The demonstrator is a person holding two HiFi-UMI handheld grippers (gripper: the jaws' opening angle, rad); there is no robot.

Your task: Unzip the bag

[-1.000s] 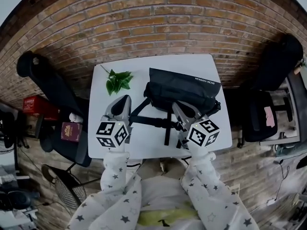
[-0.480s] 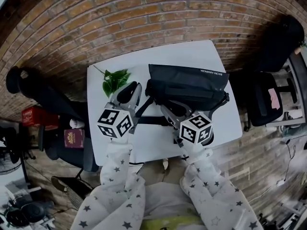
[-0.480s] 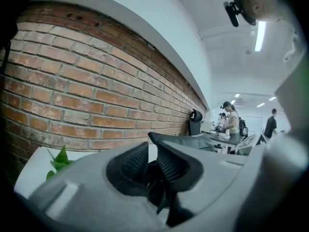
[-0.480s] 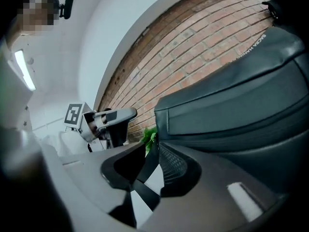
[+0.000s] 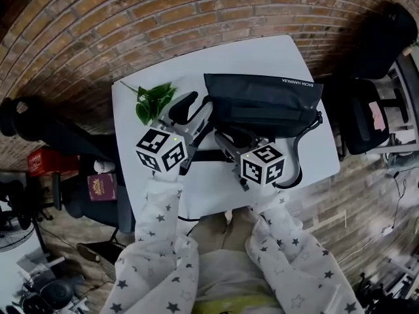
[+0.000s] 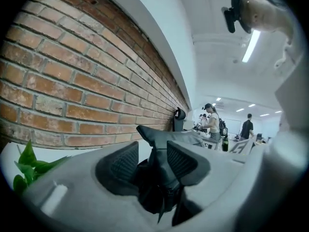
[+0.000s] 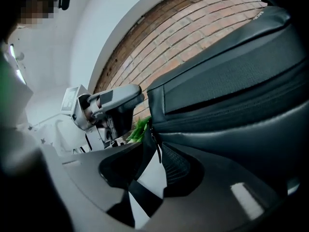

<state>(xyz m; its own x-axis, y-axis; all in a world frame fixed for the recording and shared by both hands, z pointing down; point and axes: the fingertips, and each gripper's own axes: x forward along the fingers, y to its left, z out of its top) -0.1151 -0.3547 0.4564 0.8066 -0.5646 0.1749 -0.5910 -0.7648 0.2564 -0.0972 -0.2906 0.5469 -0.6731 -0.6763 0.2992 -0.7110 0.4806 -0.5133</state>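
The bag (image 5: 262,103) lies across the far half of the white table (image 5: 275,54), just right of the leaves (image 5: 152,101) and in front of the brick wall (image 5: 163,18). My left gripper (image 5: 196,113) is at the bag's left end. Its jaws have just been opening and now stand apart, with the bag's end corner rising between the pads (image 6: 123,166), not pinched. My right gripper (image 5: 234,138) is at the bag's near side, low over the table. Its jaws have also just been opening and are released. Between them I see the strap (image 7: 140,190) crossing the white tabletop and a thin dark tab (image 7: 155,146) hanging off the bag's edge, neither of them gripped.
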